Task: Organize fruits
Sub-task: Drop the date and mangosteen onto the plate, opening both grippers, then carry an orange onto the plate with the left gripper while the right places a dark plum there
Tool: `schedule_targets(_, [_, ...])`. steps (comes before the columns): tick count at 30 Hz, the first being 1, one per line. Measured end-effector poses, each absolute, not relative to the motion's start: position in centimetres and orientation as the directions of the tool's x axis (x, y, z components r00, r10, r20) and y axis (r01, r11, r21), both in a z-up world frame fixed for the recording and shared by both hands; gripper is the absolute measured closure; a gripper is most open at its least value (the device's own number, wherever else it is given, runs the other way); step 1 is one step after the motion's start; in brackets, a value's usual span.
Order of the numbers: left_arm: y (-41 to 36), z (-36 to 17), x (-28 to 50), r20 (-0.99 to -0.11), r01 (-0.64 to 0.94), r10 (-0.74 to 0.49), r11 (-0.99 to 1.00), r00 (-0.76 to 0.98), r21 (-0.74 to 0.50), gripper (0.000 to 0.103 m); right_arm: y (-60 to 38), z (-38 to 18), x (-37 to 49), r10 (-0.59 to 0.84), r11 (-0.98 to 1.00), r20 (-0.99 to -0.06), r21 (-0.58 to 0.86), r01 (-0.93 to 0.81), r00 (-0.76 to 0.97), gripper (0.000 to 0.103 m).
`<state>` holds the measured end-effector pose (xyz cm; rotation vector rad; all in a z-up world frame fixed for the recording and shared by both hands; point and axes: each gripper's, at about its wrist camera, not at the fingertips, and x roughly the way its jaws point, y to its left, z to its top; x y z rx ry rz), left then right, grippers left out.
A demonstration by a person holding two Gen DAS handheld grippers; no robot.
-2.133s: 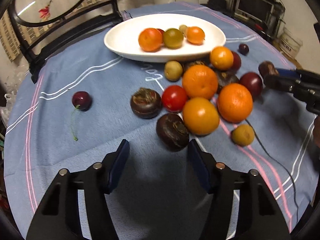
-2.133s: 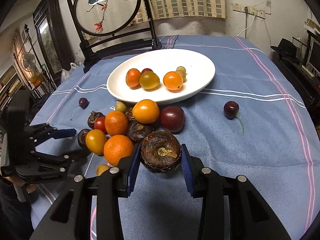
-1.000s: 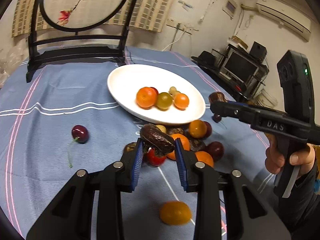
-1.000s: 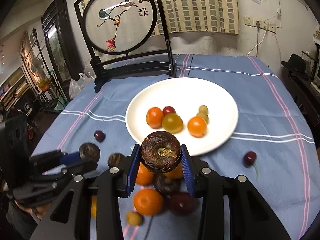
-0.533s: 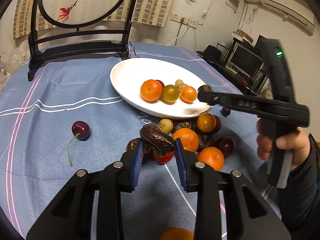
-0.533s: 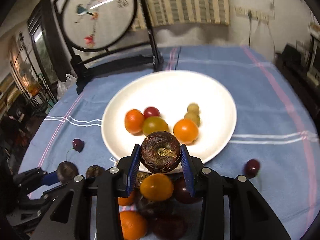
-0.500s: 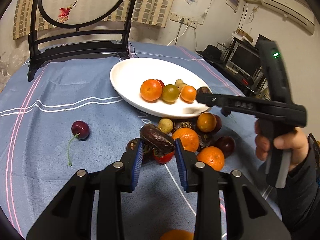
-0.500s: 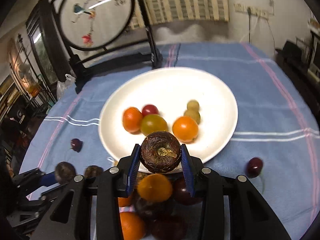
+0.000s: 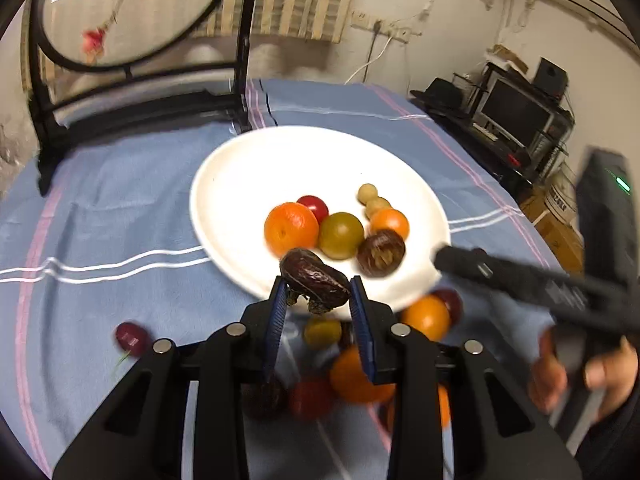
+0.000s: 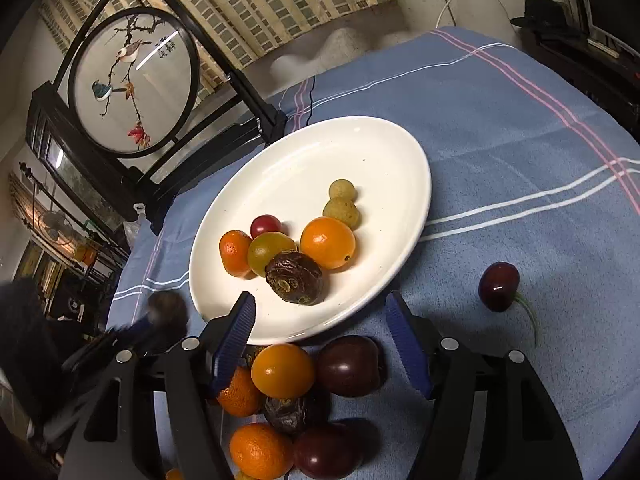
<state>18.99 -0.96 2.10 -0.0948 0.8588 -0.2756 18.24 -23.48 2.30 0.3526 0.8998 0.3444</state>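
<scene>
White plate (image 10: 404, 184) holds seven fruits, wrinkled brown fruit (image 10: 294, 277) included; right claw (image 10: 320, 344) just spreading, empty; left claw (image 9: 320, 304) pinching dark fruit (image 9: 314, 276).

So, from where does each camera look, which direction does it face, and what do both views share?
Left wrist: sits on the left gripper, faces down across the table at the white plate; its fingers clamp a dark wrinkled fruit; the other hand shows right.
Right wrist: sits on the right gripper, just opened, nothing between its fingers, facing the plate.
Shared: plate and the round brown fruit on it.
</scene>
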Motion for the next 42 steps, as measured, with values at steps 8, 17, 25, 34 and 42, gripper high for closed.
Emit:
schedule_targets(8, [0.6,2.0,19.7,-0.701,0.095,-0.265,0.958,0.662,-0.272,0.024,-23.7,2.4,18.1,0.449,0.881,-0.692,0.449,-0.15,0.565,0.034])
schedule_targets(17, [2.6,2.1,14.5,-0.694,0.074,-0.26,0.955,0.672,-0.286,0.021,-23.6,2.5,17.8,0.429,0.893,-0.695,0.423,-0.154,0.577,0.027])
schedule_targets(25, [2.0,1.4,7.3,-0.722,0.098,-0.237,0.968,0.65,-0.23,0.021,-23.7,3.0,17.2,0.404,0.906,-0.692,0.39,-0.161,0.598,0.026])
schedule_targets(34, [-0.2,-1.7,2.8,-0.798,0.124,-0.208,0.978,0.565,-0.167,0.046,-23.4,3.7,16.0,0.411,0.908,-0.684,0.366,-0.204,0.602,0.026])
schedule_targets(42, [-0.8,-1.7,3.4,-0.813,0.121,-0.149,0.988,0.563,-0.098,0.062,-22.9,3.3,14.9,0.368,0.93,-0.734,0.275,-0.246,0.57,0.025])
